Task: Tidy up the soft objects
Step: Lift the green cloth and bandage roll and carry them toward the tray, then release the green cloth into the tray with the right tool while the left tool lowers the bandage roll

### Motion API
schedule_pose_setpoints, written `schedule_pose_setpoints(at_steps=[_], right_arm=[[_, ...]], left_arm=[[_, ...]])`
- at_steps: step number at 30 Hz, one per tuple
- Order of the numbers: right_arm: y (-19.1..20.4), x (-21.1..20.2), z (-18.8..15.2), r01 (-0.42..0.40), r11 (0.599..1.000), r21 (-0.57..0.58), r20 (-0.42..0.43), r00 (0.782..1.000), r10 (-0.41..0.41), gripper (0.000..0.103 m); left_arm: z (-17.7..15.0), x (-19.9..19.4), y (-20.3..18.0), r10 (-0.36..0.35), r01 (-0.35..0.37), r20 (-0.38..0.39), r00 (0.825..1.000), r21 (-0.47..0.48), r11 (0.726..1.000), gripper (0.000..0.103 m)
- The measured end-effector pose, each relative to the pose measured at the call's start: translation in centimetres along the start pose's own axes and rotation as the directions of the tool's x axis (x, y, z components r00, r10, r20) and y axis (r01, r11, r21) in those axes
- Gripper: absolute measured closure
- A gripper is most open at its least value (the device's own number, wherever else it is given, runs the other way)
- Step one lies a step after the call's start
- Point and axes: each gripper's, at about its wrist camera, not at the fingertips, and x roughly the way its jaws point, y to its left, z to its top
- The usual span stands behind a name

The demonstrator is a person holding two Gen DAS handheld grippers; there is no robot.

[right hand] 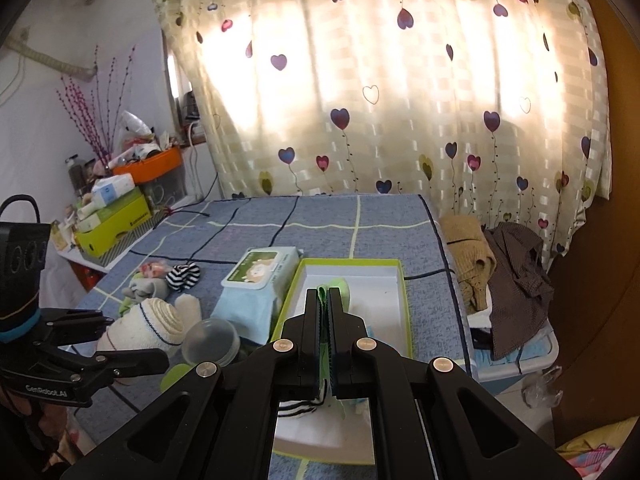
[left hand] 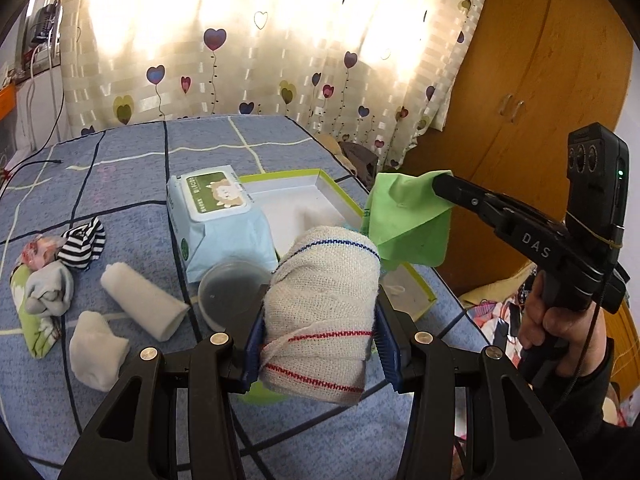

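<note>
While the left claw [left hand: 320,344] squeezes a rolled cream towel [left hand: 324,312] with blue and red stitched stripes between its blue pads, holding it off the bed [left hand: 132,184] in front of the open box, the right claw [right hand: 328,320] has its fingers pressed together on a thin green cloth [left hand: 404,216], which hangs from the tips above the right side of the white, green-edged box [right hand: 396,304]. That shallow box sits near the bed's right edge, on a blue bedspread crossed by dark and pale lines, and inside it, at the end nearest the right claw, a black-and-white striped piece of fabric [right hand: 298,408] shows under the fingers (what else lies there is hard to make out). Just left of the box rests a pack of wet wipes [left hand: 218,220] with a green label, and in front of the pack stands a clear round plastic container [left hand: 232,292]. Further left on the bedspread lie two white rolled cloths [left hand: 140,300], a striped sock [left hand: 82,242], a grey bundled sock [left hand: 50,288] and a green patterned cloth [left hand: 32,320], all loosely grouped toward the bed's left side. Behind the bed hangs a pale curtain [right hand: 400,100] printed with hearts, and a brown wardrobe [left hand: 532,80] stands at the right.
</note>
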Motion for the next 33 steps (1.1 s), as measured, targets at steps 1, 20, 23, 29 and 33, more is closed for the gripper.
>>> schedule_pose_setpoints(at_steps=[1, 20, 23, 29, 33], right_arm=[[-0.3, 0.4, 0.1, -0.001, 1.000, 0.003, -0.003, 1.000, 0.001, 0.100], [-5.7, 11.5, -2.7, -0.005, 0.998, 0.055, -0.180, 0.984, 0.015, 0.099], [-6.2, 12.4, -3.5, 0.001, 0.998, 0.068, -0.207, 0.978, 0.013, 0.099], [-6.5, 12.0, -3.8, -0.007, 0.997, 0.077, -0.212, 0.977, 0.023, 0.090], [-6.6, 10.1, -3.1, 0.007, 0.997, 0.081, -0.170, 0.985, 0.007, 0.064]], left_arm=[[0.2, 0.3, -0.1, 0.001, -0.001, -0.003, 1.000, 0.000, 1.000, 0.055], [3.1, 5.3, -0.7, 0.029, -0.029, -0.072, 0.997, -0.007, 1.000, 0.055], [3.6, 6.0, -1.0, 0.027, -0.027, -0.079, 0.996, -0.002, 1.000, 0.055], [4.1, 7.1, -1.3, 0.034, -0.035, -0.091, 0.995, -0.006, 0.999, 0.055], [4.3, 7.7, -1.4, 0.047, -0.048, -0.102, 0.994, -0.012, 0.999, 0.054]])
